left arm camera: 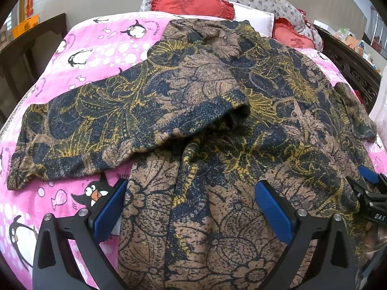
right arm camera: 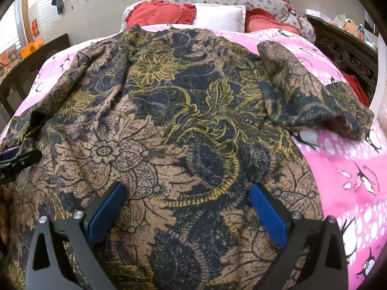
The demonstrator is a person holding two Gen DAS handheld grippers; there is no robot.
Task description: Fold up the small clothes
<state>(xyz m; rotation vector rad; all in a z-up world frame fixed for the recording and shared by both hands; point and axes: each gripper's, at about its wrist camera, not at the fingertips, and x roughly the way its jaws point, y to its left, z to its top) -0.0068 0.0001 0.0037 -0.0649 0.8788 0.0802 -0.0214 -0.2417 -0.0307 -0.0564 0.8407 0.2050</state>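
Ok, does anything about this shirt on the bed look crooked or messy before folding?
Yes. The shirt isn't flat: its left sleeve lies spread on the pink bedspread, while the right sleeve is bunched and flipped up. The body is wrinkled too. Both grippers are open over the hem.

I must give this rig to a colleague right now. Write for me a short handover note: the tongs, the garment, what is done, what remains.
Left tongs: open, over the near hem, holding nothing.
Right tongs: open, over the lower body, holding nothing.
Shirt: patterned, face-down or face-up unclear, spread on the pink blanket, collar toward the pillows.
Done: the left sleeve looks laid across the body.
Left: the right sleeve lies out to the side; fold it in, then fold the hem up.
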